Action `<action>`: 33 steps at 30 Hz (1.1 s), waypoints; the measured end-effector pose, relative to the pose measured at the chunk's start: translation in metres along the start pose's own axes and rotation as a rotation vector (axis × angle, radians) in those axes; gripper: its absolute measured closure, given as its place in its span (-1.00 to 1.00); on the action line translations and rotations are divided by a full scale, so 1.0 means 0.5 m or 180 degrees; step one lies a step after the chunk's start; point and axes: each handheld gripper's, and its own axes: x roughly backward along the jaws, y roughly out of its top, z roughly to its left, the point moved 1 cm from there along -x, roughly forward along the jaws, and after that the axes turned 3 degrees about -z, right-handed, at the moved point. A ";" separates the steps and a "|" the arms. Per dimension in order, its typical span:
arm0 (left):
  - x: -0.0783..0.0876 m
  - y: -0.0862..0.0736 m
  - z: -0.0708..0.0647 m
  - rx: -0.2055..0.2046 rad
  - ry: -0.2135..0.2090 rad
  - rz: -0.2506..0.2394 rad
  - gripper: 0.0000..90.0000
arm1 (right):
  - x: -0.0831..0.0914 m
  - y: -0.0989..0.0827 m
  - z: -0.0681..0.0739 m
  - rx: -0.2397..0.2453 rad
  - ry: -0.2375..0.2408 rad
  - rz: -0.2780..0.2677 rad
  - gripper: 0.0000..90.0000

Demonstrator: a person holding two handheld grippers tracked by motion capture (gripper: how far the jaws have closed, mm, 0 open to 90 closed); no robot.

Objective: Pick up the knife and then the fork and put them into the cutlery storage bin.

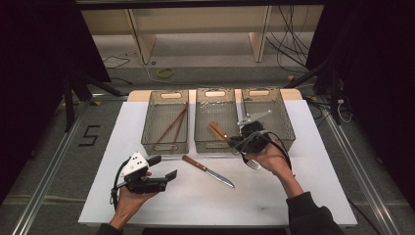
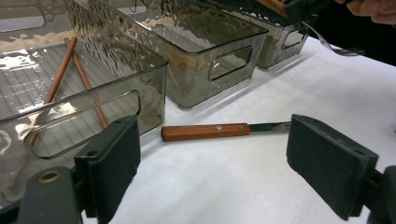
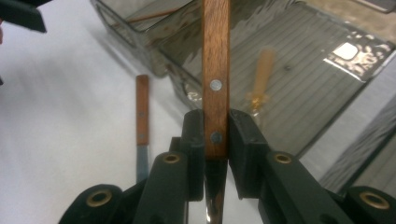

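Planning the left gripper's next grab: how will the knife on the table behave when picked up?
The knife looks stiff, and lying flat it probably won't roll. Its riveted wooden handle should give the pads good grip; the polished blade looks more slippery. The open left gripper already faces it.

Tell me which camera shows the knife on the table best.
The left gripper view: the knife lies right between the open left claw, its wooden handle sharp and the blade partly hidden. The high view shows it whole but small. The right gripper view catches it blurred, tip hidden.
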 end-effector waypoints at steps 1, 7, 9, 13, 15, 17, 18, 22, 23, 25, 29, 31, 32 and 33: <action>0.000 0.000 0.000 -0.0002 -0.0002 0.0001 -0.62 | 0.002 0.003 -0.006 -0.0031 -0.0025 -0.0009 0.73; 0.000 0.000 0.001 -0.0009 -0.0001 0.0001 -0.62 | 0.011 0.018 -0.033 -0.0107 -0.0083 -0.0083 0.73; 0.000 0.000 0.001 -0.0010 -0.0001 0.0001 -0.62 | 0.012 0.023 -0.042 -0.0122 -0.0113 -0.0090 0.73; 0.001 0.000 0.001 -0.0010 0.0006 -0.0001 -0.62 | 0.019 0.034 -0.064 -0.0206 -0.0170 -0.0148 0.73; 0.001 0.000 0.001 -0.0009 0.0005 -0.0003 -0.62 | 0.023 0.039 -0.076 -0.0255 -0.0199 -0.0172 0.73; 0.001 0.001 0.002 -0.0022 0.0007 -0.0005 -0.62 | 0.025 0.043 -0.088 -0.0294 -0.0240 -0.0184 0.73; 0.002 0.001 0.002 -0.0023 0.0007 -0.0007 -0.62 | 0.026 0.045 -0.094 -0.0303 -0.0258 -0.0188 0.73; 0.002 0.001 0.001 -0.0018 0.0010 -0.0008 -0.62 | 0.031 0.050 -0.115 -0.0371 -0.0321 -0.0210 0.73; 0.002 0.001 0.001 -0.0018 0.0010 -0.0010 -0.62 | 0.031 0.051 -0.119 -0.0372 -0.0332 -0.0211 0.73; 0.002 0.001 0.002 -0.0027 0.0008 -0.0010 -0.62 | 0.032 0.052 -0.128 -0.0405 -0.0358 -0.0202 0.73; 0.002 0.001 0.002 -0.0019 0.0011 -0.0011 -0.62 | 0.035 0.054 -0.147 -0.0471 -0.0413 -0.0201 0.73; 0.001 0.001 0.002 -0.0025 0.0009 -0.0009 -0.62 | 0.037 0.056 -0.155 -0.0487 -0.0432 -0.0219 0.73; 0.001 0.001 0.002 -0.0027 0.0008 -0.0008 -0.62 | 0.038 0.058 -0.157 -0.0517 -0.0446 -0.0215 0.73; 0.001 0.001 0.002 -0.0027 0.0008 -0.0007 -0.62 | 0.039 0.059 -0.161 -0.0518 -0.0453 -0.0220 0.73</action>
